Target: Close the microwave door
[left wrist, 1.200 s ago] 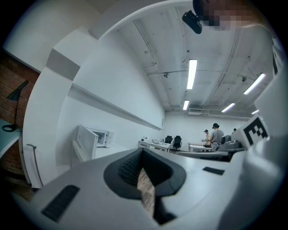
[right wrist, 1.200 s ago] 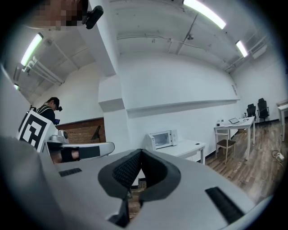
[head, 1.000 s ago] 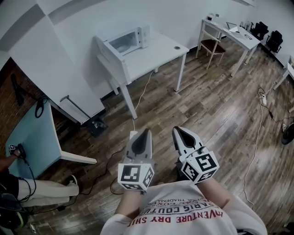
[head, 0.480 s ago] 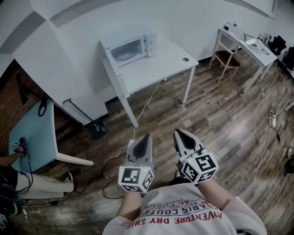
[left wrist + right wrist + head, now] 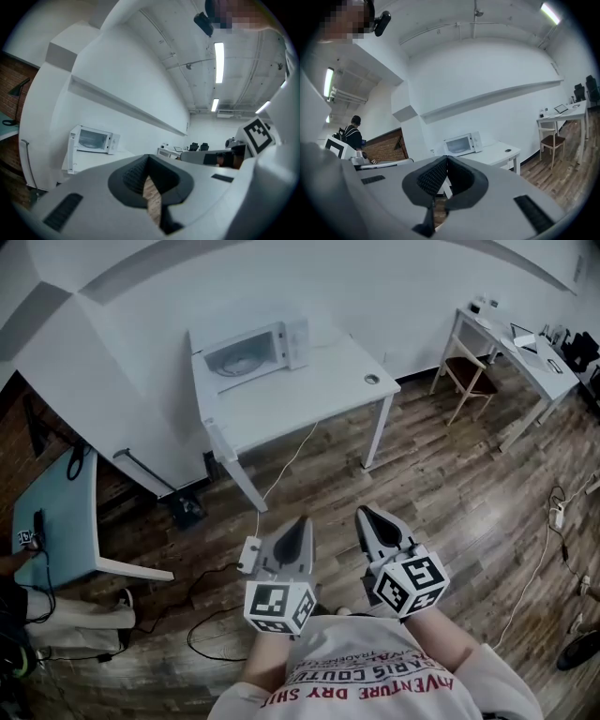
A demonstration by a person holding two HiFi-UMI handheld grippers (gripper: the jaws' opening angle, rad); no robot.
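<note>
Microwave [image 5: 251, 350] on white table [image 5: 314, 385], wood floor [image 5: 450, 498]

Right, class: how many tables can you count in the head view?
3: the white table carrying the microwave, a pale blue table at the left edge, a white desk at upper right. Others may be out of frame.

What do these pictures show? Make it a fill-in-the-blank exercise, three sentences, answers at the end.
1. The microwave stands on a white ___.
2. The left gripper and the right gripper both have their jaws ___, with nothing between them.
3. The floor under the grippers is made of ___ planks.

Missing words: table; shut; wood
</note>
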